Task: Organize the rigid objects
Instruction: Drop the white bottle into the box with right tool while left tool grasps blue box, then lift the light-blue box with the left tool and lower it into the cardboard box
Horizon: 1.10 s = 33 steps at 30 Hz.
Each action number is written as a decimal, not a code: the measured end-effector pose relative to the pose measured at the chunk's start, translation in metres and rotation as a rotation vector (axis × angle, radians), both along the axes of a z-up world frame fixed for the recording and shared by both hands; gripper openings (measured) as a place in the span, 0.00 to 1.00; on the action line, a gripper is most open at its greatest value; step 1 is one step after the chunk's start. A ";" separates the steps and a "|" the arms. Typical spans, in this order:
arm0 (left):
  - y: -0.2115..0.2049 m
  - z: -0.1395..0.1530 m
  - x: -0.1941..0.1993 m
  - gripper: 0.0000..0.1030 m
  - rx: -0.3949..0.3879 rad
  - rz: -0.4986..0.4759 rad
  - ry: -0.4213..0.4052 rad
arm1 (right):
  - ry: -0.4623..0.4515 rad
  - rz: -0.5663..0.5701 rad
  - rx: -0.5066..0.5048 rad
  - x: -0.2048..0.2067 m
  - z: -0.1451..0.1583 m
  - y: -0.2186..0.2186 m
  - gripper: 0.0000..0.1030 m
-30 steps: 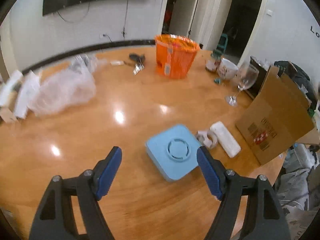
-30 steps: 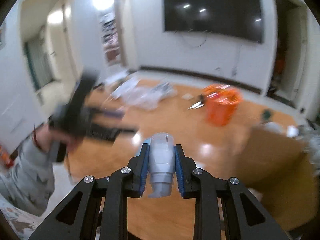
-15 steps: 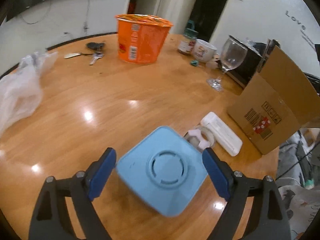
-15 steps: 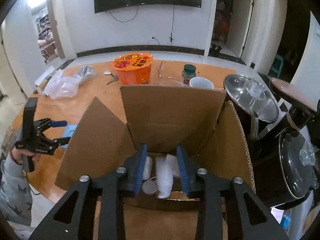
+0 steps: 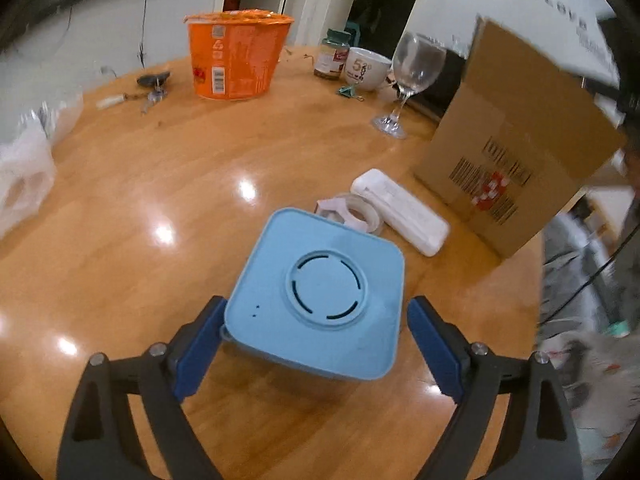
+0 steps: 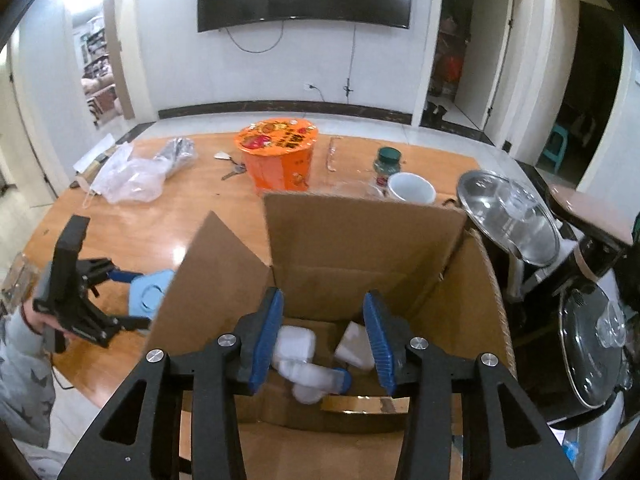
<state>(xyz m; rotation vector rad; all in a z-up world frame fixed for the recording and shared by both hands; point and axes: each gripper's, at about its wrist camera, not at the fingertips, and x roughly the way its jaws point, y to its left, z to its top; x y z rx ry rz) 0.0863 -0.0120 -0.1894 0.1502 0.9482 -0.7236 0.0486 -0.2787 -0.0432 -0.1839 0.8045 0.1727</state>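
At the lower centre of the left wrist view, the left gripper [image 5: 316, 332] stands spread with the blue square box [image 5: 320, 292] between its blue pads; the left pad sits at or very near the box's side, the right pad shows a gap, so no grip is made yet. One second ago the box lay well ahead of the fingers; half a second ago it was just entering between them; the approach is now judged complete and closing is the next step. Just beyond the box lie a tape roll [image 5: 358, 212] and a white case [image 5: 400, 212], touching each other; the cardboard box [image 5: 516, 148] stands at right; a wine glass [image 5: 412, 80], a mug [image 5: 366, 68], a jar [image 5: 332, 54] and an orange noodle tub [image 5: 236, 56] fill the upper frame on the wooden table [image 5: 160, 168].

In the right wrist view, the right gripper [image 6: 322, 336] hangs spread and empty over the open cardboard box [image 6: 360, 240]; one second ago it pinched a clear bottle; that bottle [image 6: 316, 380] now appears to lie on the floor of the box beside white items [image 6: 296, 346], so one object is judged stowed. The left gripper [image 6: 100, 280] and blue square box [image 6: 148, 294] show at mid-left.
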 end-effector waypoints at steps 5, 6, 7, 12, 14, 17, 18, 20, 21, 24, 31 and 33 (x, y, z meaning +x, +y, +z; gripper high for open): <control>-0.014 -0.006 -0.009 0.84 0.094 0.020 -0.092 | -0.004 0.039 -0.016 0.001 0.001 0.014 0.37; -0.012 -0.004 -0.009 0.82 0.094 0.041 -0.103 | -0.005 0.042 -0.014 0.001 0.001 0.017 0.37; -0.010 -0.002 -0.010 0.80 0.097 0.058 -0.118 | -0.007 0.050 -0.009 0.001 0.002 0.019 0.37; 0.024 0.022 -0.009 0.77 0.026 0.156 -0.106 | -0.049 0.153 -0.020 -0.005 0.010 0.048 0.39; 0.038 0.033 -0.011 0.77 0.032 0.200 -0.130 | -0.067 0.233 -0.004 -0.010 0.013 0.063 0.52; 0.053 0.033 -0.010 0.77 0.032 0.232 -0.092 | -0.054 0.363 0.037 -0.021 0.008 0.088 0.68; 0.056 0.028 -0.010 0.77 0.030 0.234 -0.065 | -0.032 0.401 0.049 -0.023 0.003 0.098 0.68; 0.059 0.016 -0.013 0.76 0.042 0.240 -0.025 | 0.027 0.473 0.067 -0.027 -0.013 0.117 0.68; 0.058 0.012 -0.015 0.76 0.047 0.247 -0.014 | 0.059 0.503 0.062 -0.029 -0.026 0.128 0.68; 0.057 0.001 -0.017 0.76 0.039 0.267 -0.006 | 0.092 0.550 -0.007 -0.033 -0.055 0.150 0.68; 0.045 -0.005 -0.014 0.76 0.086 0.297 -0.055 | 0.036 0.555 -0.068 -0.034 -0.065 0.160 0.68; 0.050 -0.002 -0.014 0.76 0.058 0.309 -0.048 | 0.026 0.558 -0.060 -0.033 -0.066 0.161 0.68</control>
